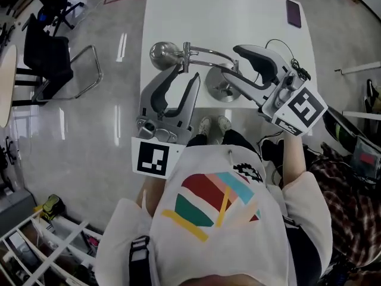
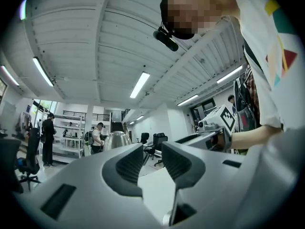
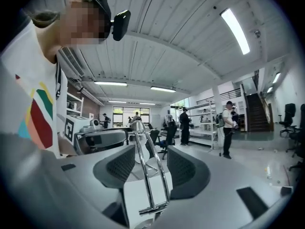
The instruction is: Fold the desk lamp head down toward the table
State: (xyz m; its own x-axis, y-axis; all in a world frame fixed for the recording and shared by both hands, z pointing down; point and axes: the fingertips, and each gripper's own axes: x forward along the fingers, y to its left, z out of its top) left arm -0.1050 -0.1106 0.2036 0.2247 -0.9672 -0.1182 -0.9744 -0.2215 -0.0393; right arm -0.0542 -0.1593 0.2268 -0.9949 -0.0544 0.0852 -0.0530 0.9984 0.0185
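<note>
- Bright, even indoor light from ceiling tubes (image 3: 236, 25) overhead.
- Glare streaks on glossy floor (image 1: 122, 46); white table (image 1: 238, 16) nearly washed out, shadows faint and soft.
- Sharp highlight on chrome lamp head (image 1: 162, 53).
- Crisp throughout in head view.
- Heavy fisheye bending and dark corners in both gripper views; nearest foreground soft, background crisper.
</note>
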